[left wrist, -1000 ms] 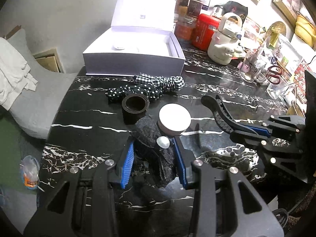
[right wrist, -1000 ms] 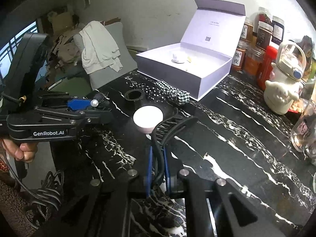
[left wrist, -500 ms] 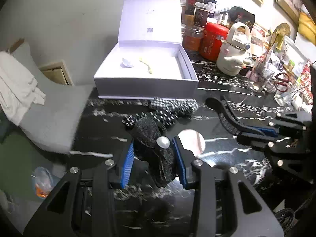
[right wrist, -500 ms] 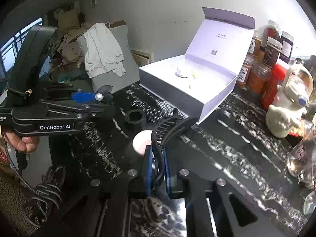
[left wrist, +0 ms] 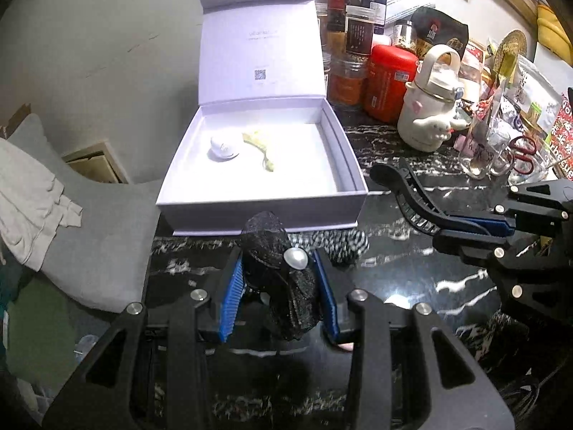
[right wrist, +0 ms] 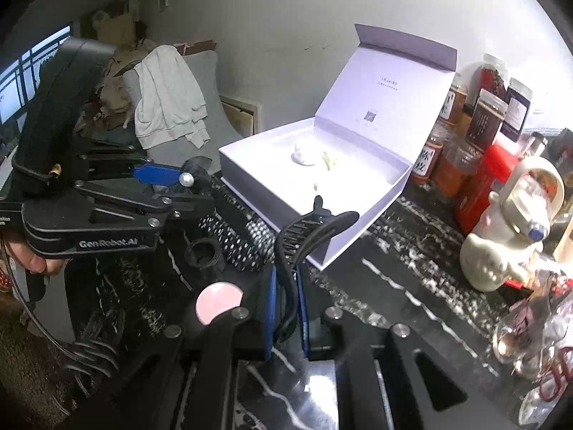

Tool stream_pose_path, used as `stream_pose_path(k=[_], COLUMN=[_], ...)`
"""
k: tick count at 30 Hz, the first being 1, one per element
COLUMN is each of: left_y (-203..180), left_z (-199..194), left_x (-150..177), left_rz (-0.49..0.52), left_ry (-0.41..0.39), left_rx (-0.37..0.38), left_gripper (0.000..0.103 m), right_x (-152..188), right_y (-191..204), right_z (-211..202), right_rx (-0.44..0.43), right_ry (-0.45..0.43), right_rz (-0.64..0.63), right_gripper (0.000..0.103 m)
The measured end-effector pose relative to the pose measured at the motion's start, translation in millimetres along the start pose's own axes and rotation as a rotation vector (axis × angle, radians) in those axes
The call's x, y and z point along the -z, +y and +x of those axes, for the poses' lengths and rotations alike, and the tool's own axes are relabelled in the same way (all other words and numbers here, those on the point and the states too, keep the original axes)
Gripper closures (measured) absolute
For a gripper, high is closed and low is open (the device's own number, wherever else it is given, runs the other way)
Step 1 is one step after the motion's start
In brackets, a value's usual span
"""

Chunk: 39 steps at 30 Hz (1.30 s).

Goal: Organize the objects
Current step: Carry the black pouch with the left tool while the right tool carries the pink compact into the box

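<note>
- Black glittery bow point(left wrist: 275, 279) with a pearl sits at lower centre of the left wrist view, pinched between the blue pads of the left gripper point(left wrist: 279, 286).
- The open white box point(left wrist: 263, 193) lies just above it in the frame, lid standing up; inside are a white piece point(left wrist: 222, 147) and a yellow-green piece point(left wrist: 259, 145).
- At the right edge, the right gripper point(left wrist: 465, 224) is closed on a black claw clip point(left wrist: 404, 188).
- A checkered scrunchie point(left wrist: 340, 245) lies on the marble table point(left wrist: 412, 286), beside the bow.
- In the right wrist view, the clip point(right wrist: 304, 236) stands at centre between the closed pads.
- The left gripper point(right wrist: 186, 179) is at middle left, clamped on the bow point(right wrist: 195, 173), near the box's point(right wrist: 361, 215) left corner.
- Below it lie a black ring point(right wrist: 204, 252), a dotted scrunchie point(right wrist: 229, 242) and a pink round lid point(right wrist: 218, 302).
- Jars point(right wrist: 483, 114) fill the upper right.
</note>
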State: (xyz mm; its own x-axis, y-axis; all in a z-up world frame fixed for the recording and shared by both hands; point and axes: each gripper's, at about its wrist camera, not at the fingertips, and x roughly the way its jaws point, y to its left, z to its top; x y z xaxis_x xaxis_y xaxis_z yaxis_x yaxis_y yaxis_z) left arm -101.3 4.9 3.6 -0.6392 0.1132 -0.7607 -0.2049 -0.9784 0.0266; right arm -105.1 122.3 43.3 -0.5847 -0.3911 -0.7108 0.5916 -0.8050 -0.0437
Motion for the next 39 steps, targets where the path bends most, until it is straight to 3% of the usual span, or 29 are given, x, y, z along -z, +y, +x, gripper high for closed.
stream_pose_path(k=[13, 24, 31, 39], left_y=[16, 39, 50, 57], left_z=[22, 61, 88, 108], left_x=[-59, -92, -114, -147], left_rz=[-0.055, -0.092, -0.090, -0.096], left_ry=[-0.035, -0.033, -0.041, -0.063], left_rx=[0.004, -0.002, -0.059, -0.066], left_gripper=[0.067, 0.067, 0.067, 0.067], right_x=[-48, -86, -104, -121], right_y=[-17, -30, -48, -66], right_z=[8, 41, 64, 78], right_rx=[0.006, -0.005, -0.004, 0.026], right_ry=[-0.071, -0.104, -0.099, -0.109], right_rz=[-0.045, -0.075, -0.050, -0.037], right_gripper=[0.093, 0.093, 0.093, 0.093])
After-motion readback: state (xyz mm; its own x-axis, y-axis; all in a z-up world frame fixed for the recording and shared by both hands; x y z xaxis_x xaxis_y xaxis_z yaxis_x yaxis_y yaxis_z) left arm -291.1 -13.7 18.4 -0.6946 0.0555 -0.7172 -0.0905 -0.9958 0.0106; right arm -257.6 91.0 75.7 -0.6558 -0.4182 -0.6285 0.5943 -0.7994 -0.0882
